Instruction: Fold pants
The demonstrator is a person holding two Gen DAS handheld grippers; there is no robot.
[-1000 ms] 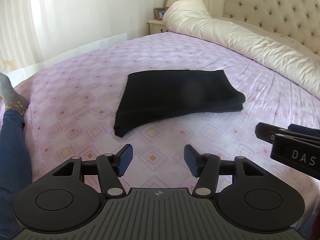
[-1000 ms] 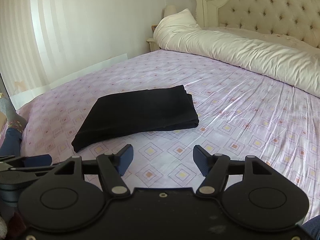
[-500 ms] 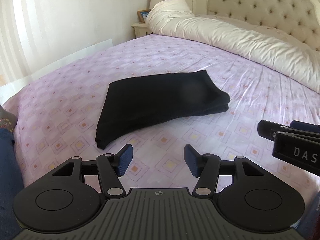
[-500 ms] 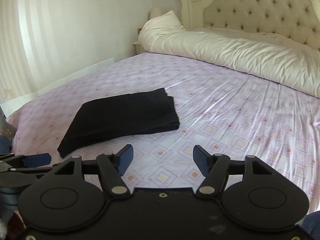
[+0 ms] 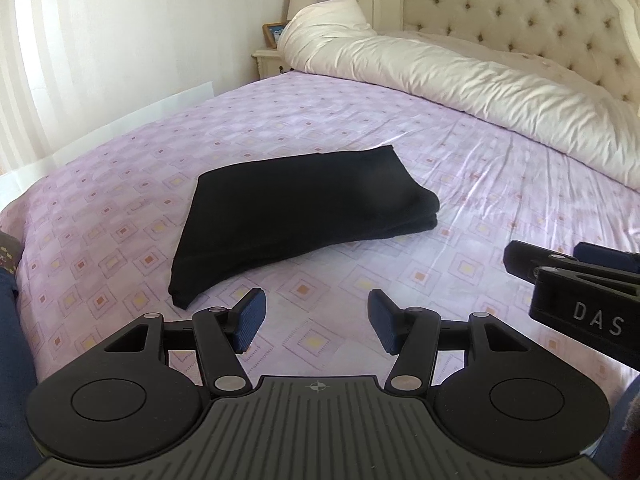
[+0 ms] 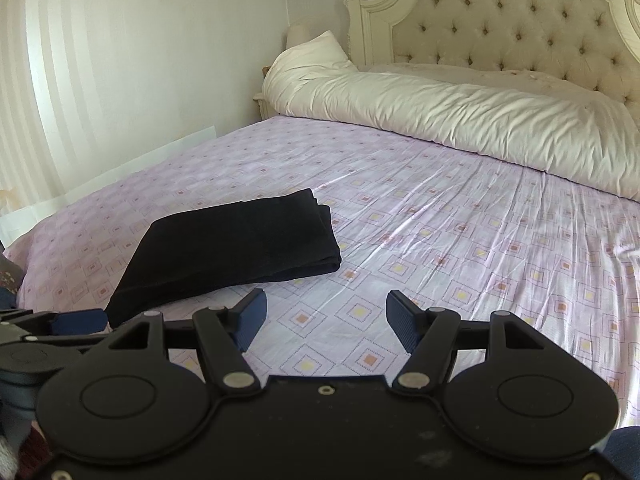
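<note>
The pants (image 5: 296,212) lie on the bed (image 5: 480,208) as a compact black stack, several layers visible at the thick edge nearest the headboard side. They sit ahead of and slightly left of the left gripper (image 5: 316,316) jaws, apart from them; from the right wrist view they sit ahead and well to the left of the right gripper (image 6: 324,320) jaws.

Left jaws: released, nothing between the pads, only patterned sheet showing in the gap. Right jaws: likewise released and empty, standing a little wider.

Judgement: folding appears essentially complete. The stack is rectangular, though the near left corner tapers to a loose point. What could remain is squaring that corner or smoothing the top layer; otherwise nothing further is evident.
</note>
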